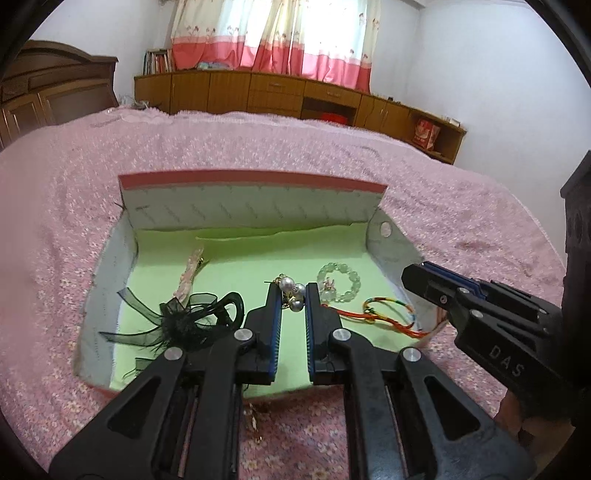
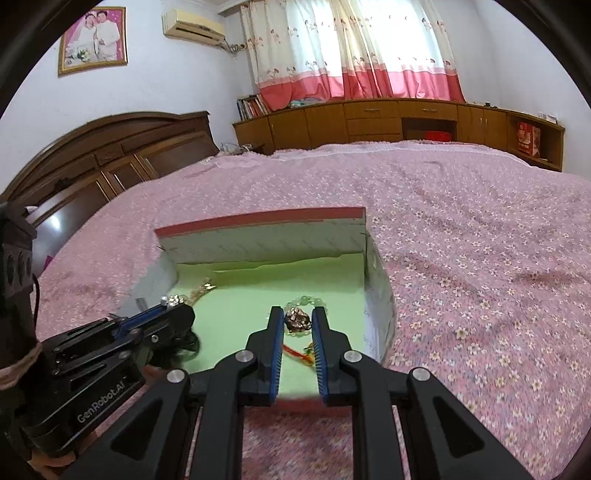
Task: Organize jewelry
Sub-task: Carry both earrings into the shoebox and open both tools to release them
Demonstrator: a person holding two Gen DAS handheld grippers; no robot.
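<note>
A home bedroom: a bed (image 2: 461,229) under a pink floral cover, wooden headboard (image 2: 110,147), curtains (image 2: 351,48) and framed wedding portrait (image 2: 94,37).

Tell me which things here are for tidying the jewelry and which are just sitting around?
For the job: box, pearl piece held in left gripper, sparkly brooch held in right gripper, clear bead bracelet, colorful cord bracelet, black bow.

Just around: pink bedspread, curtains, framed photo, air conditioner.

"DAS" on the right tongs (image 1: 413,277); "GenRobot.AI" on the left tongs (image 2: 177,314).
</note>
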